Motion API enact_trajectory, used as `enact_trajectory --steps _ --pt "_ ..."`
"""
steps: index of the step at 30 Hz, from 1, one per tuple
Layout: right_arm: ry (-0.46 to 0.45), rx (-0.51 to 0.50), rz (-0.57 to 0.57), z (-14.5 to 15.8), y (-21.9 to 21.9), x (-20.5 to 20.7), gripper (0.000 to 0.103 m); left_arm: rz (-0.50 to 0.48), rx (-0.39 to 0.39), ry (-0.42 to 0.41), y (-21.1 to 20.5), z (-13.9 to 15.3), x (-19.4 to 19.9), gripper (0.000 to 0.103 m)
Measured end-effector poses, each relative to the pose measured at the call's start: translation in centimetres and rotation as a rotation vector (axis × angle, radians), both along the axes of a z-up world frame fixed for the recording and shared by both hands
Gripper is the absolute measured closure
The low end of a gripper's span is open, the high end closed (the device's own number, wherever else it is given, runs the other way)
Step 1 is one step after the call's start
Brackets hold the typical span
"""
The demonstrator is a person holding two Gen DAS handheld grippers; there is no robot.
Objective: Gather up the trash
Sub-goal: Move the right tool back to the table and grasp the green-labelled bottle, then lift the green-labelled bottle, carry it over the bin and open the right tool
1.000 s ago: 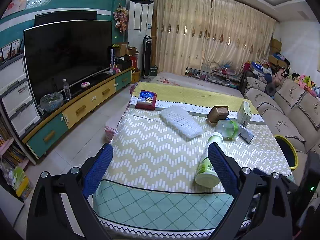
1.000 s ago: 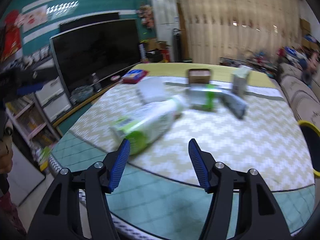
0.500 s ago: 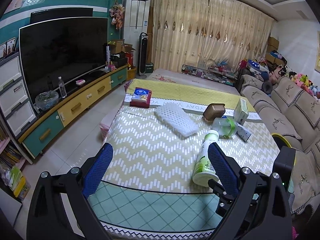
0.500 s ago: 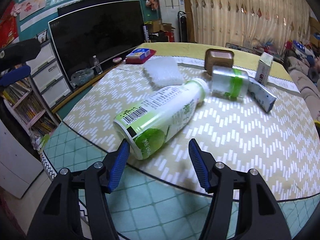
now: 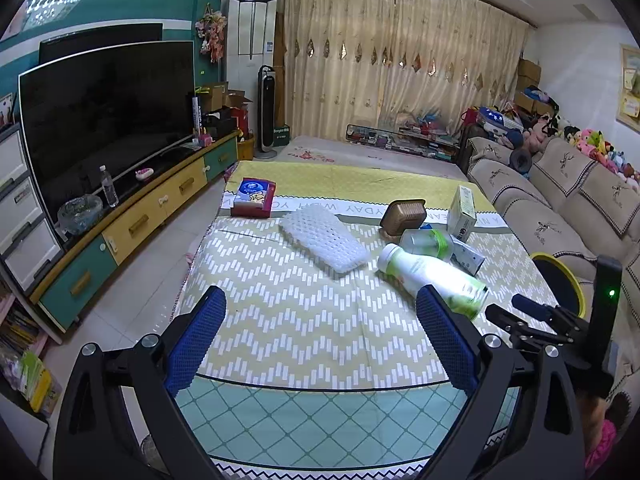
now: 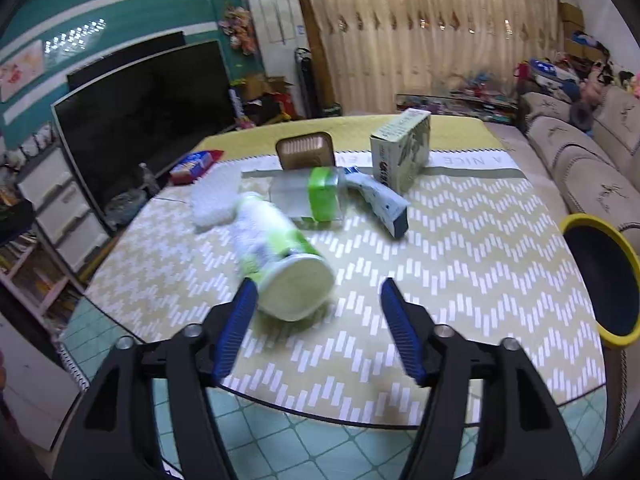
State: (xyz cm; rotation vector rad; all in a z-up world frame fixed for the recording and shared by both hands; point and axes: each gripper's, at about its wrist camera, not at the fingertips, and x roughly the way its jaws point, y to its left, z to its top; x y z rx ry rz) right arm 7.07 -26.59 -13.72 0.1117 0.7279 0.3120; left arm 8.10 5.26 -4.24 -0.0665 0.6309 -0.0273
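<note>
I have the right hand-held gripper (image 6: 316, 332) low in the middle of its own view, its blue pads standing wide; its jaws have just been opening. The bottle (image 6: 280, 256), white and green and lying on its side, shows its round base toward me, just above and inside the left pad. The base sits at the mouth of the gap, and I cannot tell whether that pad touches it; the right pad is clear of it. The view is a little blurred around the bottle.

The left hand-held gripper (image 5: 320, 340) sits at the bottom of its view, pads spread wide with nothing but the patterned surface (image 5: 300, 320) between them. From there I see the same bottle (image 5: 432, 276) right of centre, its cap end pointing up-left, with the right hand-held gripper (image 5: 532, 312) showing as black links at the right edge, just beyond the bottle's base.

Above the bottle in the right view lie a clear jar with a green band (image 6: 316, 196), a flattened carton (image 6: 380, 200), an upright box (image 6: 400, 148) and a brown tub (image 6: 306, 150). A white foam sheet (image 6: 214, 200) lies to the left. A black bin with a yellow rim (image 6: 600, 276) stands at the right edge, beside the surface.
</note>
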Motion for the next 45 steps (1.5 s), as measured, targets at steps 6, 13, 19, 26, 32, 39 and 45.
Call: enact_trajectory --steps 6,13,19,26,32,39,45 --pt "0.004 0.013 0.018 -0.2 0.2 1.4 0.035 -0.004 -0.005 0.023 -0.3 -0.8 0.5 0.009" --pt "0.034 -0.037 0.121 -1.3 1.2 4.4 0.034 -0.012 -0.009 0.041 -0.5 -1.5 1.2 0.009" --pt "0.036 -0.064 0.190 -2.0 2.4 5.9 0.034 -0.016 -0.009 0.055 -0.6 -2.0 1.9 0.009" --pt "0.063 -0.063 0.235 -2.4 2.5 6.0 0.040 -0.020 -0.011 0.074 -1.0 -2.6 2.5 0.009" --pt "0.013 -0.022 0.218 -1.1 1.3 4.4 0.046 -0.028 -0.009 0.077 -1.3 -2.7 2.6 0.009" --pt "-0.090 0.075 0.188 3.9 -1.3 1.4 0.048 -0.031 -0.006 0.066 -1.4 -2.5 2.4 0.009" --pt "-0.117 0.040 0.161 5.8 -1.9 -0.6 0.050 -0.042 -0.002 0.066 -1.7 -2.4 2.2 0.009"
